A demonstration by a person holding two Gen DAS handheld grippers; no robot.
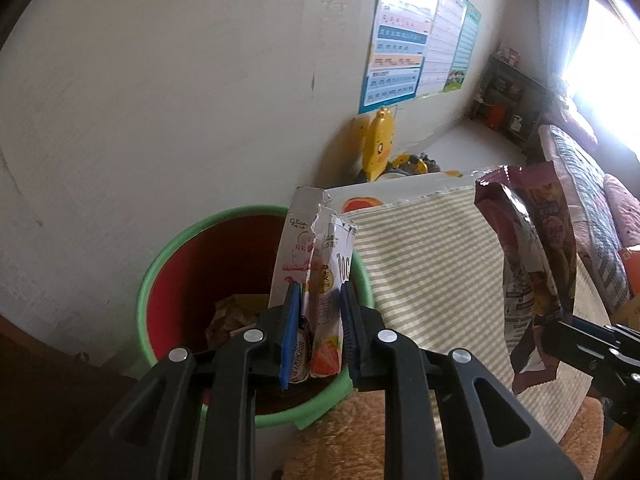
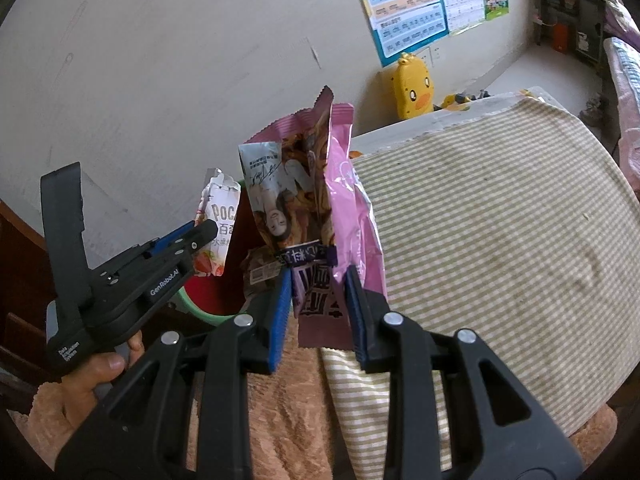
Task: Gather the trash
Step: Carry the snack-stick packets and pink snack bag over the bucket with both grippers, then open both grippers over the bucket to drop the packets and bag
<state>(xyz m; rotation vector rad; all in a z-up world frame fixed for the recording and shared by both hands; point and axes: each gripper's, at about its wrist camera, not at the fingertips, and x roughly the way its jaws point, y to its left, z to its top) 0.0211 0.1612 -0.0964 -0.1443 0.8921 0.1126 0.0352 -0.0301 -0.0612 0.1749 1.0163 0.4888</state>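
My left gripper is shut on a torn white and pink Pocky box, held upright over the red bin with a green rim. Crumpled wrappers lie inside the bin. In the right wrist view the left gripper holds that box above the bin. My right gripper is shut on a purple snack bag, held upright just right of the bin. The bag also shows in the left wrist view, with the right gripper below it.
A table with a green striped cloth lies to the right of the bin, over a brown fuzzy cover. A yellow duck toy stands by the wall with posters. A bed lies at the far right.
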